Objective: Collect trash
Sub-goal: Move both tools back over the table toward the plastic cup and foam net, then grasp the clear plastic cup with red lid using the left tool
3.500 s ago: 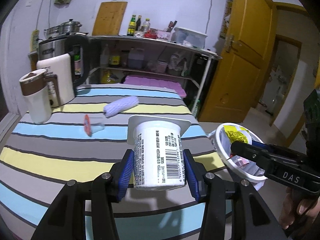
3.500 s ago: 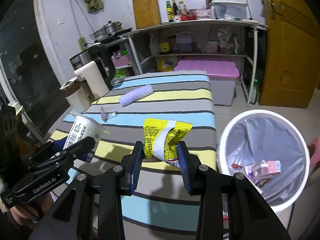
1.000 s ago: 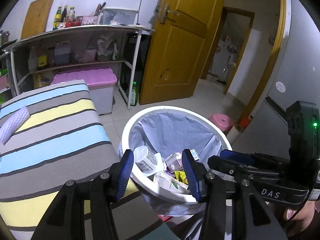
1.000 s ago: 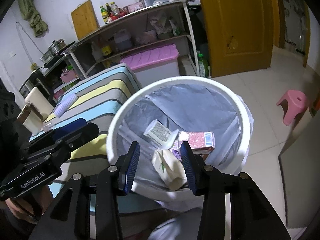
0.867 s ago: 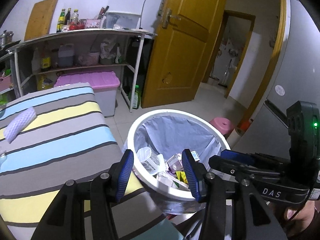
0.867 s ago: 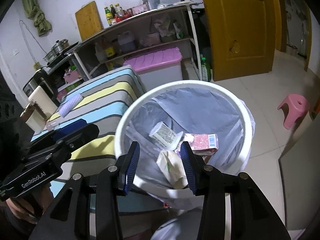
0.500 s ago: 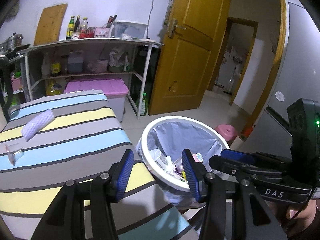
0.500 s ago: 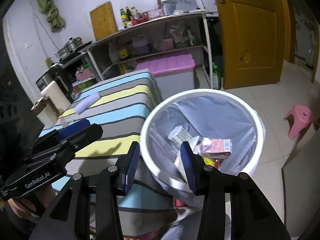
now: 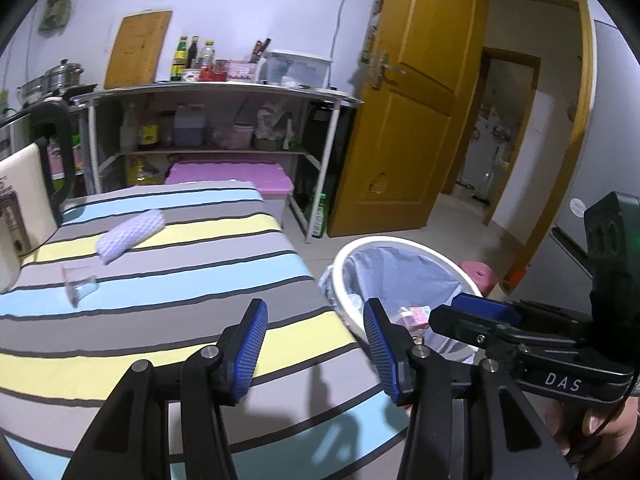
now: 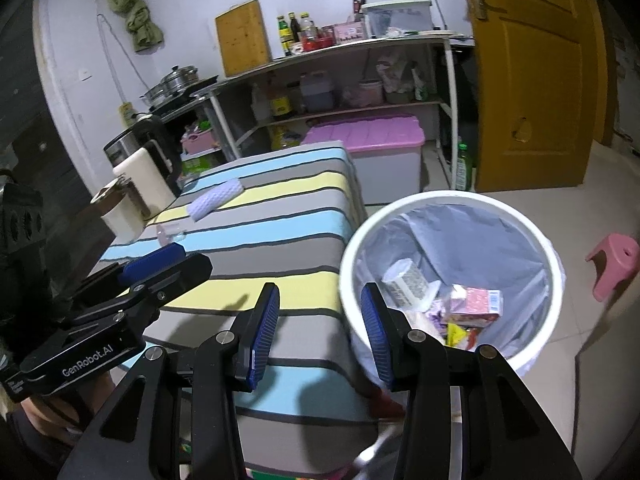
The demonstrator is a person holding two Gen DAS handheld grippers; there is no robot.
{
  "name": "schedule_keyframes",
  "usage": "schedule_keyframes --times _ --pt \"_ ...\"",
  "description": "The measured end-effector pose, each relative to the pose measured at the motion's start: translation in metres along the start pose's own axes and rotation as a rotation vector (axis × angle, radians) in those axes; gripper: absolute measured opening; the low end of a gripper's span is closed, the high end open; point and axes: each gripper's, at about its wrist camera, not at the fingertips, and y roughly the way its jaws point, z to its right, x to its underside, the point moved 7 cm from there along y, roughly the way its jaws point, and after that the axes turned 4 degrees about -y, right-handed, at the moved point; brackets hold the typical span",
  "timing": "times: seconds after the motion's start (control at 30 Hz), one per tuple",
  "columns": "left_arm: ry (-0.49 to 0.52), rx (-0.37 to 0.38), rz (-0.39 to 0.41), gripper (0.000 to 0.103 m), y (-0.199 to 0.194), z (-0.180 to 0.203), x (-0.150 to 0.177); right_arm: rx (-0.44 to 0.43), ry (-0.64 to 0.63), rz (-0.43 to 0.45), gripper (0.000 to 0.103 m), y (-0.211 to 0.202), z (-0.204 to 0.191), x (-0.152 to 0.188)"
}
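A white trash bin with a grey liner stands on the floor beside the striped table. Inside it lie a yogurt cup, a pink carton and a yellow wrapper. The bin's rim also shows in the left wrist view. On the table lie a white foam sleeve and a small clear cup on its side. My left gripper is open and empty over the table's near edge. My right gripper is open and empty between table and bin.
A cream kettle and a cup with a brown lid stand at the table's left end. Behind are a shelf unit, a pink-lidded box and a yellow door. A pink stool sits on the floor.
Both grippers have drawn back from over the bin and swung left toward the table. More of the striped table, with the foam sleeve and clear cup, has come into view.
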Motion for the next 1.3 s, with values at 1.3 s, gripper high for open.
schedule_keyframes --times 1.3 --pt "-0.252 -0.376 -0.029 0.060 0.016 -0.228 -0.011 -0.174 -0.180 -0.097 0.048 0.115 -0.110 -0.043"
